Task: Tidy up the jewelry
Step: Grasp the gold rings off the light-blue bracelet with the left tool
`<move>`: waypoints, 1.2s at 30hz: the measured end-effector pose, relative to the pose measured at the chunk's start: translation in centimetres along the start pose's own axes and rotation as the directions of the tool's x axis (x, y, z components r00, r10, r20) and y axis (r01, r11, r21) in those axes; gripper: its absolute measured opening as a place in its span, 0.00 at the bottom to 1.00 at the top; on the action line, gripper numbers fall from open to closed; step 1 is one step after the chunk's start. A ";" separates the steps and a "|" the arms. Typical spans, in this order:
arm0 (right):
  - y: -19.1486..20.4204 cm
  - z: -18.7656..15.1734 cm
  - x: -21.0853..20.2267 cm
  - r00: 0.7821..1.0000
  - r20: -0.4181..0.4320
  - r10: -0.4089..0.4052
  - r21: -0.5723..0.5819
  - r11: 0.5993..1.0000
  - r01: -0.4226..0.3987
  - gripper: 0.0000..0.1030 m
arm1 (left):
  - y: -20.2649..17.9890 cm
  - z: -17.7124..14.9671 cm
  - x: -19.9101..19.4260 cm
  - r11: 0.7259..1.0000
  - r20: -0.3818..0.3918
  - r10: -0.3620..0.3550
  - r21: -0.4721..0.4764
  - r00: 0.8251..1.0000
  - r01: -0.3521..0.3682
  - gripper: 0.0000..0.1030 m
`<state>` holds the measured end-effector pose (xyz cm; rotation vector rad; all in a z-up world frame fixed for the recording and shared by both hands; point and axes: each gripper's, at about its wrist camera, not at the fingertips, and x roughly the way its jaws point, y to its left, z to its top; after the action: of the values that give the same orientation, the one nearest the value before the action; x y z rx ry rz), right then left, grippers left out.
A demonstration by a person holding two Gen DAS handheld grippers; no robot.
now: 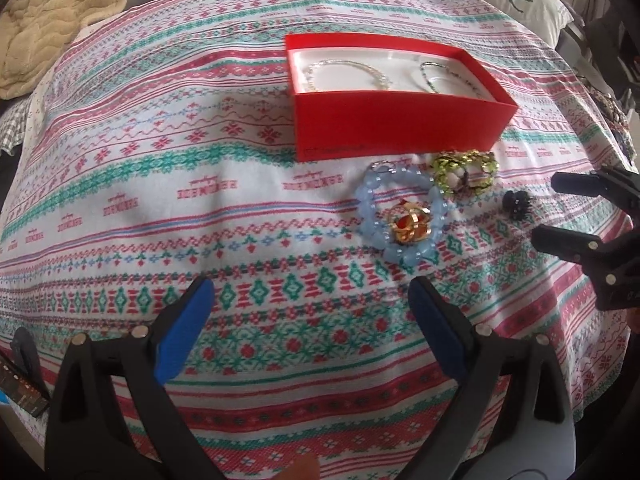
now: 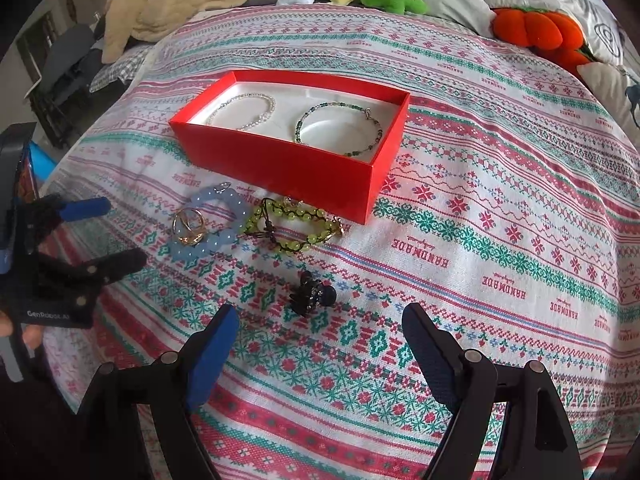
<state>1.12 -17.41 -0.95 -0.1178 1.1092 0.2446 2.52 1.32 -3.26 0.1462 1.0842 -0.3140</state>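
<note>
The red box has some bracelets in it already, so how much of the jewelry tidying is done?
Done: two bracelets, a clear bead bracelet and a dark green bead bracelet, lie in the red box. In hand: nothing; the left hand-held gripper and right hand-held gripper are both open and empty. Left on the cloth: blue bracelet, gold ring, lime bracelet, black clip.

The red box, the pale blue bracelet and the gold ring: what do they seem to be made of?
The red box looks like matte cardboard: flat thin walls, sharp folded corners, white lining. The pale blue bracelet seems to be glass or polished stone beads: round, translucent, softly glossy; plastic is also possible. The gold ring looks like shiny gold-coloured metal, since it shows bright reflections.
</note>
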 end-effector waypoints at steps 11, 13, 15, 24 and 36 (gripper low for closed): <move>0.2 -0.1 0.3 1.000 -0.002 -0.012 -0.017 1.000 0.012 0.82 | -2.5 1.3 -0.2 0.982 0.037 -0.182 0.052 0.983 0.181 0.48; 0.2 0.0 0.3 1.000 0.000 -0.011 -0.020 1.000 0.011 0.82 | -2.9 1.6 -0.2 0.979 0.041 -0.198 0.059 0.979 0.195 0.45; 0.3 0.0 0.3 1.000 0.001 -0.010 -0.024 1.000 0.010 0.82 | -3.3 1.9 0.0 0.978 0.046 -0.201 0.062 0.978 0.198 0.45; 0.5 -0.2 0.3 1.000 -0.001 -0.007 -0.030 1.000 0.007 0.82 | -3.6 3.1 1.2 0.979 0.037 -0.202 0.019 0.979 0.202 0.42; 0.3 0.0 0.9 1.000 -0.005 0.003 -0.019 1.000 -0.003 0.82 | -3.1 3.2 2.2 0.984 0.011 -0.172 -0.049 0.985 0.173 0.21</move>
<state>1.42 -16.96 -1.76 -0.1333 1.1123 0.2575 5.19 -2.88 -3.59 0.0061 1.0991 -0.4425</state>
